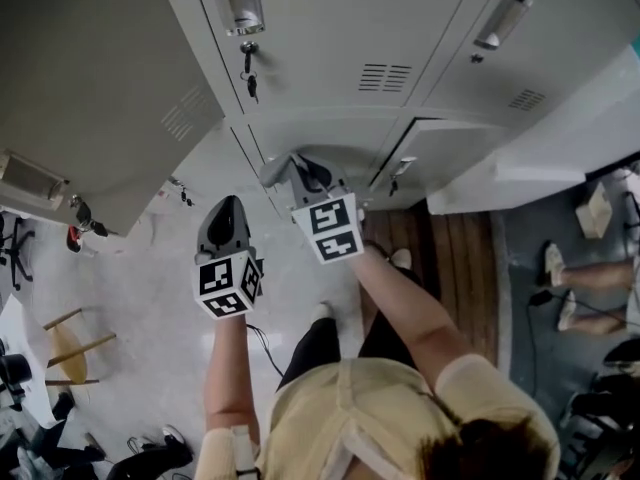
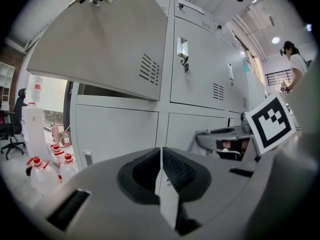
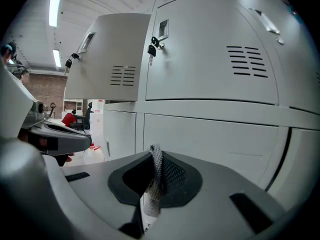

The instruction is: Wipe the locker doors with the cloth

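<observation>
Grey locker doors fill the wall ahead, and one upper door at the left hangs open. My right gripper is held close to the lower lockers. In the right gripper view its jaws are shut on a thin fold of grey woven cloth, facing a closed door with keys in its lock. My left gripper is lower and to the left, apart from the doors. Its jaws are shut with nothing between them, below the open door.
Keys hang from a closed upper locker. Red-capped bottles stand on the floor at the left. A wooden stool is to my left. Another person stands at the far right, their legs on the floor.
</observation>
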`<state>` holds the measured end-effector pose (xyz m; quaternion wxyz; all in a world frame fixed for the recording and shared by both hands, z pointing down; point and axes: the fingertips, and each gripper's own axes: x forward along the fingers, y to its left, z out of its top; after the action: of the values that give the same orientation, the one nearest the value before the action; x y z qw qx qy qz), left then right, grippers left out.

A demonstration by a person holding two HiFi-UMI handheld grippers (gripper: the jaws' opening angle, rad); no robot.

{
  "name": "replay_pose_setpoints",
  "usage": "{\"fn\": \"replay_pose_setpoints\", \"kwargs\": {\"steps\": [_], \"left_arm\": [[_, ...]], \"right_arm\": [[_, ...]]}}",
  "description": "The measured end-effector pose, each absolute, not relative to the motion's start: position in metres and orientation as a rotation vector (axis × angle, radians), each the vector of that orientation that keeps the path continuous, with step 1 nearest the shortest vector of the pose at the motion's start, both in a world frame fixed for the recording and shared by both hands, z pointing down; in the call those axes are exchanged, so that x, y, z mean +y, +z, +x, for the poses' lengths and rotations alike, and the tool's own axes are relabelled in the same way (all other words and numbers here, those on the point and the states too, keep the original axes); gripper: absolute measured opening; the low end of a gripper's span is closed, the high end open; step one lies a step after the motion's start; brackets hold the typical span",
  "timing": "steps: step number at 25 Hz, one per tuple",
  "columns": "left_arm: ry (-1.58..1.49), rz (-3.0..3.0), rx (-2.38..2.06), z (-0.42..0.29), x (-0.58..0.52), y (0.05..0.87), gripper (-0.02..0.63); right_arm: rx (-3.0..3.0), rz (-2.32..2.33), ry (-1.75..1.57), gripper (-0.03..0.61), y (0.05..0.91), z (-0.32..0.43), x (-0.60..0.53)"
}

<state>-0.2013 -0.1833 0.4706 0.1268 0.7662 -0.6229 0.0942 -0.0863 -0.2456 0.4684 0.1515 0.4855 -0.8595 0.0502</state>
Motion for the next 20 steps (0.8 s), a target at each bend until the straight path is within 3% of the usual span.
{"fn": "replay_pose_setpoints", "kwargs": {"steps": [8, 20], "left_arm": [[0.267, 2.190, -1.842, -0.212, -0.184, 0.473, 0.014], [0.279, 2.213, -1.795, -0.192, -0.197, 0.479, 0.014]], "right_arm": [[-2.436, 1.371, 0.134, 0.018, 0.484, -0.100, -0.266], [-2.356, 1.476, 0.138, 0.018, 0.490, -0.052, -0.279]]}}
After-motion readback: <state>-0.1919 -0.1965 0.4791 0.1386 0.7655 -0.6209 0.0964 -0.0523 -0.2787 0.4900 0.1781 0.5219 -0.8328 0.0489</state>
